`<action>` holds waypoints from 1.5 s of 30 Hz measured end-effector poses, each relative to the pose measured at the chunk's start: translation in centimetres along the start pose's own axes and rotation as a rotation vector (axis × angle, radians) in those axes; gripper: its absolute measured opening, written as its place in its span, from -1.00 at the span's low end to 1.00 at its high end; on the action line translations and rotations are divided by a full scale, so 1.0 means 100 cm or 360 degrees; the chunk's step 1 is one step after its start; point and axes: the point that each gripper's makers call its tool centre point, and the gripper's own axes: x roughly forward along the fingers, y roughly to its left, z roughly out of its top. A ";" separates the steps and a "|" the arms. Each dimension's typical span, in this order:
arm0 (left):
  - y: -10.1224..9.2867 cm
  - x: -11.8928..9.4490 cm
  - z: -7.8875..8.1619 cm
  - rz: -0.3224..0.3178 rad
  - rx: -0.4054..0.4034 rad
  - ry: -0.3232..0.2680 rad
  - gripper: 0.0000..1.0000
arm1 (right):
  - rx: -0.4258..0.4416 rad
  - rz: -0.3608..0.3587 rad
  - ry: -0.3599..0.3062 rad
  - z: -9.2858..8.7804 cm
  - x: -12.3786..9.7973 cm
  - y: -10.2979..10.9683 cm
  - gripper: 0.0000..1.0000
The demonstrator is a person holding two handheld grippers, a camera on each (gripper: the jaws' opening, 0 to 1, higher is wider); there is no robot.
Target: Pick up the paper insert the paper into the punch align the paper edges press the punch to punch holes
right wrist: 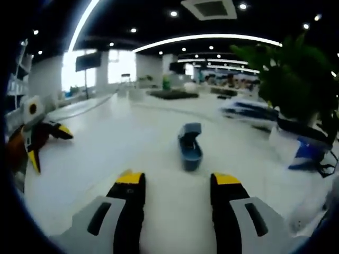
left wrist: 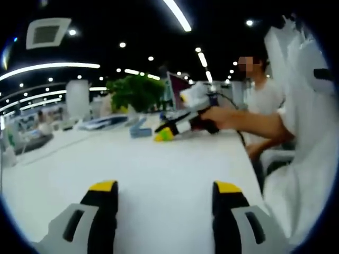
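Hovering over white table (left wrist: 159, 169), left gripper (left wrist: 165, 196) had jaws wide, empty; right gripper (right wrist: 177, 188) likewise wide, empty, facing blue punch (right wrist: 189, 146) lying well apart; paper not discernible; nothing picked, inserted or punched yet, apparently.

The punch (right wrist: 190, 146) is a small blue thing sitting on the white desk (right wrist: 159, 127). In the right gripper view it lies a little way in front of the claw, about in the middle, pointing away down the desk. Its top part is lifted up — like an open mouth — and the bottom part lies flat on the desk. Nothing is touching it.

In the left gripper view the punch (left wrist: 140, 128) is far off and looks tiny and blurry — just a pale blue shape on the desk, near a green plant (left wrist: 136, 92).

The paper (left wrist: 302, 121) is white and stands up tall at the right side of the left gripper view.
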 end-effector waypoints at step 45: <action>-0.056 -0.197 0.001 0.0779 -0.0414 0.0267 0.79 | 0.0059 0.0028 0.0214 -0.029 -0.233 0.097 0.61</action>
